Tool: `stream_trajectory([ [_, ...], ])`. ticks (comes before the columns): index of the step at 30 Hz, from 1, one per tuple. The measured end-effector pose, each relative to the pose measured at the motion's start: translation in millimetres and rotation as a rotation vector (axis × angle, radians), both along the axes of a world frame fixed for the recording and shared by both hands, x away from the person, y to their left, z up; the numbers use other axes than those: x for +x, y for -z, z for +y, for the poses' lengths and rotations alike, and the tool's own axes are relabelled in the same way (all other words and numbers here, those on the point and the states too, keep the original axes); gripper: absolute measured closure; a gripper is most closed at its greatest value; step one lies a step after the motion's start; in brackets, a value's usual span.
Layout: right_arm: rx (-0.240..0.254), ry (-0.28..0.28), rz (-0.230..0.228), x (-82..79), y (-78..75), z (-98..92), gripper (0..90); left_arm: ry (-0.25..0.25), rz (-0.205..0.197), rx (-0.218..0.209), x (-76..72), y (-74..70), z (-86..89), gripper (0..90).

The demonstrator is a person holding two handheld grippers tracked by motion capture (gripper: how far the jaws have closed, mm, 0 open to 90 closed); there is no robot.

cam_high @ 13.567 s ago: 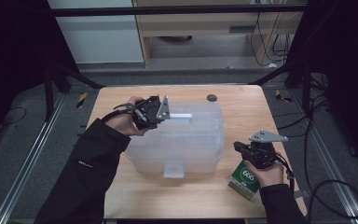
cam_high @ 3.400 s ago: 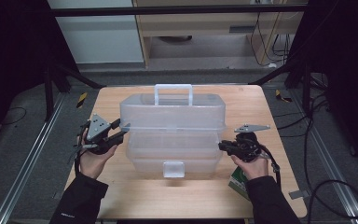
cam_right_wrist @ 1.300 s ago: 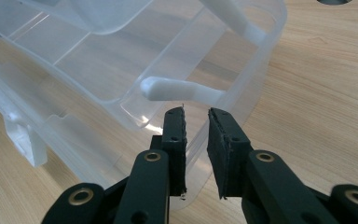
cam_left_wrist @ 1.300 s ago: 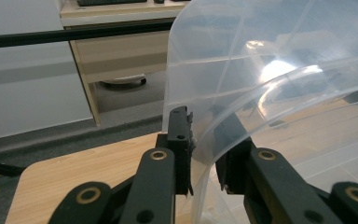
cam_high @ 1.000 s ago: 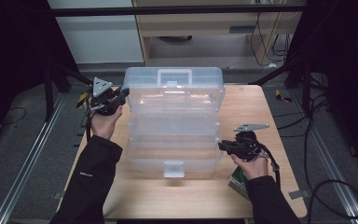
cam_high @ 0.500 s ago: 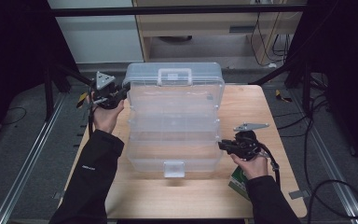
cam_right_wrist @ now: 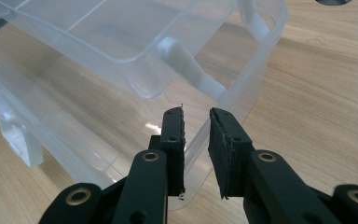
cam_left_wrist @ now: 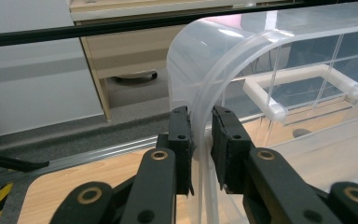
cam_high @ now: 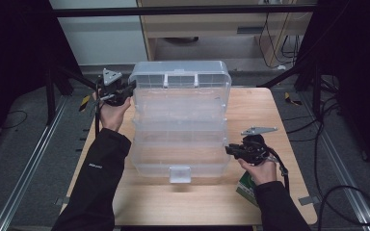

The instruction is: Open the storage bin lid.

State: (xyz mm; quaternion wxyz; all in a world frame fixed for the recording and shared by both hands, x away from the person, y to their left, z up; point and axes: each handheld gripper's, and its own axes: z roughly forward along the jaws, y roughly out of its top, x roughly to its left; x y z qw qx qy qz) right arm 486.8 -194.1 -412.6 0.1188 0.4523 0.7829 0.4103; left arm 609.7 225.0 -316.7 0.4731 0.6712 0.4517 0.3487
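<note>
Standing open in tiers on the pale wooden surface [cam_high: 265, 108], the large clear plastic storage box [cam_high: 179, 120] with a white carrying handle takes up the middle of the high view, its lid raised at the far end and its small white front latch [cam_high: 179, 174] facing the person. At the box's far left corner, the left claw [cam_high: 125, 89] is clamped on the rim of the raised lid; the left gripper view shows the curved clear edge [cam_left_wrist: 205, 107] pinched between the two black jaws, with the white handle [cam_left_wrist: 303, 88] just beyond. At the box's near right corner, the right claw [cam_high: 230, 149] grips the wall of the bottom tier, and the right gripper view has that thin clear wall [cam_right_wrist: 223, 116] between the jaws. A green packet [cam_high: 244, 185] lies on the surface just right of the box, partly under the right hand [cam_high: 260, 168].
</note>
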Motion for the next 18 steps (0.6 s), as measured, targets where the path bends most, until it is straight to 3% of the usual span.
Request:
stream_trajectory([
  [18,-0.005,0.004,-0.002,0.8,1.1,0.9,73.9,-0.005,0.024,-0.014,28.8,5.1,-1.7,78.2],
])
